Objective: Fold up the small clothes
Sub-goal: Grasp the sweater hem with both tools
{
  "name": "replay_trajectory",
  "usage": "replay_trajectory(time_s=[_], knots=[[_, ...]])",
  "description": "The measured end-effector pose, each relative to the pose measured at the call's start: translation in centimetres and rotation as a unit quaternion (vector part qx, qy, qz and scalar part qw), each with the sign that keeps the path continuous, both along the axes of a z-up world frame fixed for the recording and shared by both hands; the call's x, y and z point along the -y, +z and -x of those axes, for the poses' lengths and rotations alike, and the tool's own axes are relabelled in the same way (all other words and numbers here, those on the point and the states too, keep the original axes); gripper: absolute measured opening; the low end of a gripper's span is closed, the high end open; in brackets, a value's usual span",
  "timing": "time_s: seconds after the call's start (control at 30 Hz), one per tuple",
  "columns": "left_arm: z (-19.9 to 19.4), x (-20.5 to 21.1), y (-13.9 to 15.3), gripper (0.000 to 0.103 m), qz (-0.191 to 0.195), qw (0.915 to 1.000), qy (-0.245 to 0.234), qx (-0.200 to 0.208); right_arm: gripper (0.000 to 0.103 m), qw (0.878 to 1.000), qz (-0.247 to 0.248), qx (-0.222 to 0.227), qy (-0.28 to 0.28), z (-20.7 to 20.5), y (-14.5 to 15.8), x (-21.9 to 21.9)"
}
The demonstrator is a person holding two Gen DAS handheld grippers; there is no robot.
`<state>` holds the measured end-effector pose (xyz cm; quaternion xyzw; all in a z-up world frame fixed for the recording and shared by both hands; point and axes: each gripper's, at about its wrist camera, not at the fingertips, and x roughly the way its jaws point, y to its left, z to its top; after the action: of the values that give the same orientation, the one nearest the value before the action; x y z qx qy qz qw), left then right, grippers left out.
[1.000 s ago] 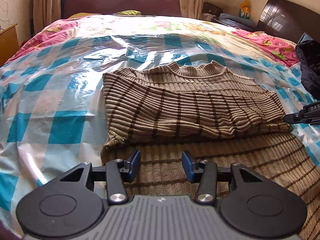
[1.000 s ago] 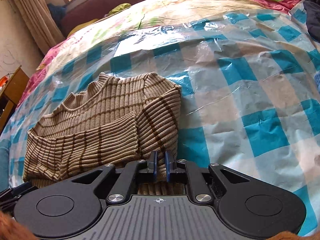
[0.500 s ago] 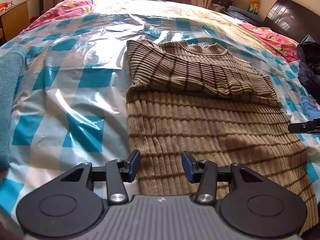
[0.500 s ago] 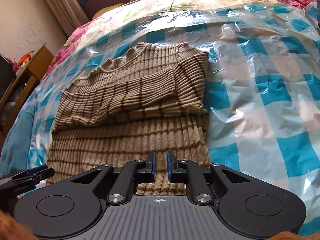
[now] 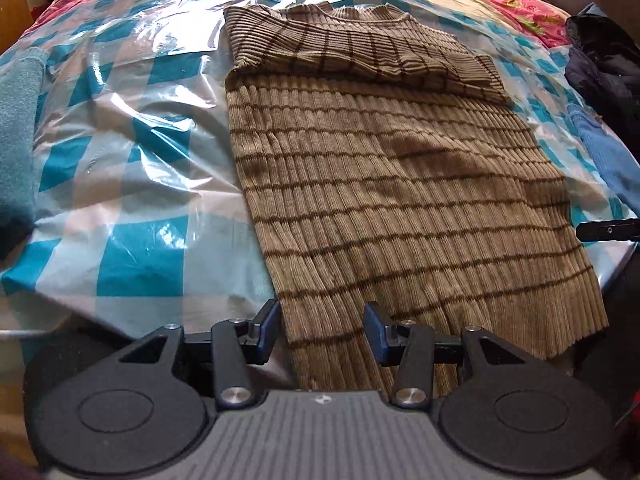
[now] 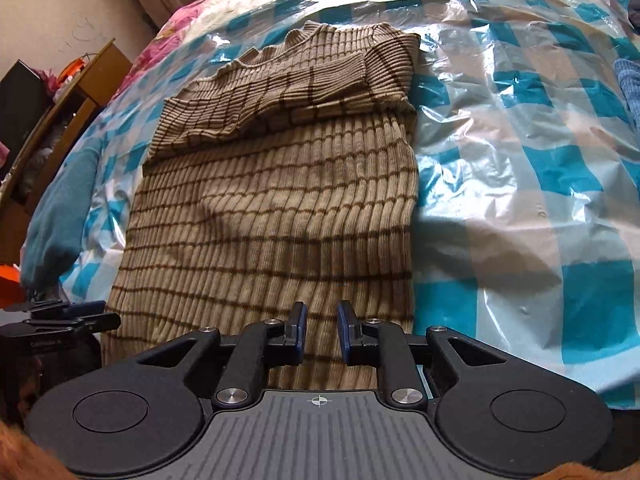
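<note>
A brown striped ribbed sweater (image 5: 392, 184) lies flat on the bed, both sleeves folded across its chest near the collar. Its hem hangs over the near bed edge. My left gripper (image 5: 322, 326) is open, over the hem's left corner. The sweater also shows in the right wrist view (image 6: 280, 208). My right gripper (image 6: 322, 330) is open a little, its jaws over the hem near the right edge, holding nothing. The right gripper's tip shows at the right of the left wrist view (image 5: 608, 230); the left gripper shows at the left of the right wrist view (image 6: 60, 320).
The bed is covered with a blue-checked sheet under clear plastic (image 5: 132, 152). A teal garment (image 5: 16, 140) lies at the left. Dark clothes (image 5: 600, 52) and a blue garment (image 5: 608, 156) lie at the right. A wooden cabinet (image 6: 60, 108) stands left of the bed.
Both grippers have drawn back from the folded sleeves to the sweater's hem at the near bed edge. The right gripper's jaws have opened a little.
</note>
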<state>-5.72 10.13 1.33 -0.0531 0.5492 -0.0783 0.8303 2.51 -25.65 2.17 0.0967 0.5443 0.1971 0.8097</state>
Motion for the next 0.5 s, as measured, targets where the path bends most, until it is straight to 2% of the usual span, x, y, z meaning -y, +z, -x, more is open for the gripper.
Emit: replay_trajectory(time_s=[0.2,0.37,0.5], knots=[[1.0,0.7,-0.7,0.049,0.010,0.9991,-0.013,-0.040,0.019,0.998,0.036,-0.050,0.009,3.0,-1.3,1.1],[0.5,0.4,-1.3,0.049,0.021,0.9980,-0.003,-0.059,0.020,0.996,0.036,-0.080,0.014,3.4,-2.6,1.2],[0.5,0.1,-1.3,0.047,0.025,0.9979,0.004,-0.059,0.020,0.995,0.026,-0.095,0.015,3.0,-3.2,1.0]])
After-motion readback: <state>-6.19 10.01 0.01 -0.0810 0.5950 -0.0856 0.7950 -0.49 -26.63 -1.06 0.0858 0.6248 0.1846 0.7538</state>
